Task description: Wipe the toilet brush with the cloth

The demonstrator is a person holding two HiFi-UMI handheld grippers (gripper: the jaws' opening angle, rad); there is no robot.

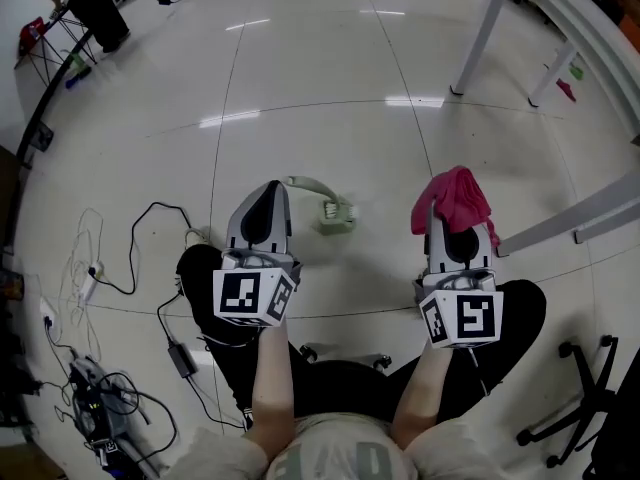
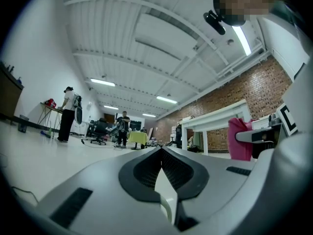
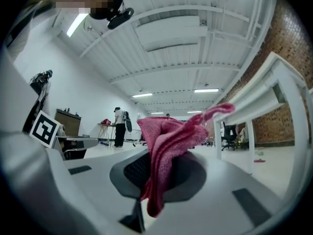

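My left gripper (image 1: 281, 184) is shut on the thin white handle of the toilet brush (image 1: 312, 185). The handle curves away to the right and ends in a pale green and white head (image 1: 338, 216) above the floor. In the left gripper view a sliver of the white handle (image 2: 167, 205) shows between the closed jaws (image 2: 161, 150). My right gripper (image 1: 452, 208) is shut on a pink cloth (image 1: 456, 196), which bunches up over its tips. The cloth (image 3: 167, 140) hangs out of the jaws in the right gripper view (image 3: 159, 156). The two grippers are held side by side, apart.
White table legs (image 1: 484, 34) stand at the back right and a sloping white bar (image 1: 570, 218) at the right. Cables and a power strip (image 1: 88, 280) lie on the floor at the left. A black chair base (image 1: 580, 408) is at the lower right. People (image 2: 67, 113) stand far off.
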